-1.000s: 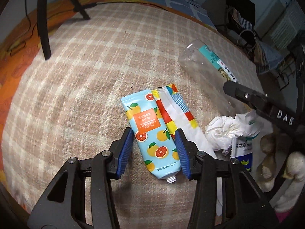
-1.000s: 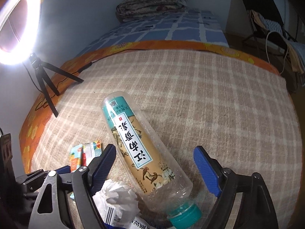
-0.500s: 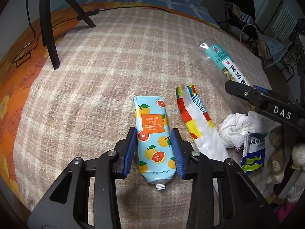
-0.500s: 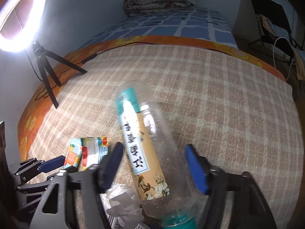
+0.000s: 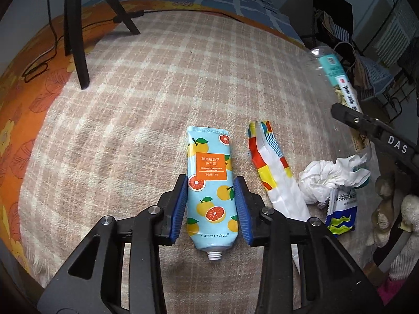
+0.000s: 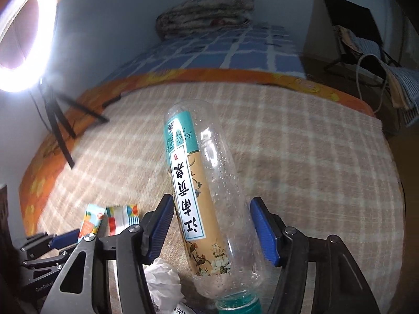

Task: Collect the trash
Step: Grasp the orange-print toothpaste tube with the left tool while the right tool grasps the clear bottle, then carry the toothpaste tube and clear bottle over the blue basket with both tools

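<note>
A light-blue hand cream tube (image 5: 210, 191) with orange fruit prints lies on the plaid blanket (image 5: 146, 104). My left gripper (image 5: 212, 206) is shut on the tube, both blue pads against its sides. A clear plastic bottle (image 6: 207, 196) with a tan label and green cap stands tilted up between the pads of my right gripper (image 6: 212, 227). The pads sit close to its sides; contact is unclear. The bottle also shows in the left wrist view (image 5: 337, 78). A colourful wrapper (image 5: 275, 172) and a crumpled white tissue (image 5: 327, 178) lie to the right of the tube.
A blue and white packet (image 5: 340, 212) lies under the tissue. A black tripod (image 5: 78, 34) stands at the far left on the orange sheet (image 5: 23, 110). A ring light (image 6: 23, 31) glows at left. Clothes racks (image 6: 366, 47) stand at right.
My left gripper closed in on the tube and now grips it. My right gripper narrowed around the bottle, and the bottle's far end tilted up off the blanket.
</note>
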`<control>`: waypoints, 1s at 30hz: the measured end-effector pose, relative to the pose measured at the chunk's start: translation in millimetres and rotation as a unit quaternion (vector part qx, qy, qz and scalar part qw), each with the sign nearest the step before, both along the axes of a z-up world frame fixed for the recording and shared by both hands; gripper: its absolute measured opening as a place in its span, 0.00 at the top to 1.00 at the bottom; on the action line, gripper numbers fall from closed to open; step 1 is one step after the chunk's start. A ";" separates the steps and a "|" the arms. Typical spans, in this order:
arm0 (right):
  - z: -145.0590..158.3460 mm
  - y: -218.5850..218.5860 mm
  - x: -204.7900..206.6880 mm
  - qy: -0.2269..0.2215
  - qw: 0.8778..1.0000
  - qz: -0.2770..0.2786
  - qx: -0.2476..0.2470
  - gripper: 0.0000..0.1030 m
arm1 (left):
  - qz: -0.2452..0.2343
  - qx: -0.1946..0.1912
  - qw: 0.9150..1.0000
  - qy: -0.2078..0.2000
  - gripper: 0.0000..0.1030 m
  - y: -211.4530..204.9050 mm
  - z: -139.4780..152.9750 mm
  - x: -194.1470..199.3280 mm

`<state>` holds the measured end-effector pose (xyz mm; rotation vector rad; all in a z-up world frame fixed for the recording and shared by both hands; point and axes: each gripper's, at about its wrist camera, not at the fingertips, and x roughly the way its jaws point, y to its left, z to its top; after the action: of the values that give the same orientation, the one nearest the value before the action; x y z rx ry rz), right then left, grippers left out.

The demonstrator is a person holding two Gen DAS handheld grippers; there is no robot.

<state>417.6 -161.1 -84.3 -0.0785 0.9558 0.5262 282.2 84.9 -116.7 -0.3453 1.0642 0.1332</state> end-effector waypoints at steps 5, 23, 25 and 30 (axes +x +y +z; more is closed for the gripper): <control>22.0 -21.1 -0.8 -0.013 0.999 -0.025 0.035 0.40 | 0.000 -0.004 1.000 -0.016 0.65 1.7 15.6 -8.6; 106.8 -42.4 -66.9 -0.092 0.992 -0.012 0.086 0.42 | -0.013 -0.007 0.996 -0.087 0.65 -3.6 85.0 -65.0; 114.4 -44.4 -77.7 -0.093 0.991 -0.003 0.094 0.42 | -0.018 -0.010 0.995 -0.095 0.65 -6.4 92.2 -74.5; 130.1 -50.1 -105.0 -0.107 0.989 0.012 0.102 0.42 | -0.029 -0.009 0.994 -0.108 0.65 -16.5 102.0 -92.6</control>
<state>312.7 -211.2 45.8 0.0375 0.6877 0.6228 189.6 68.4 -14.7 -0.3364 0.8609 0.0327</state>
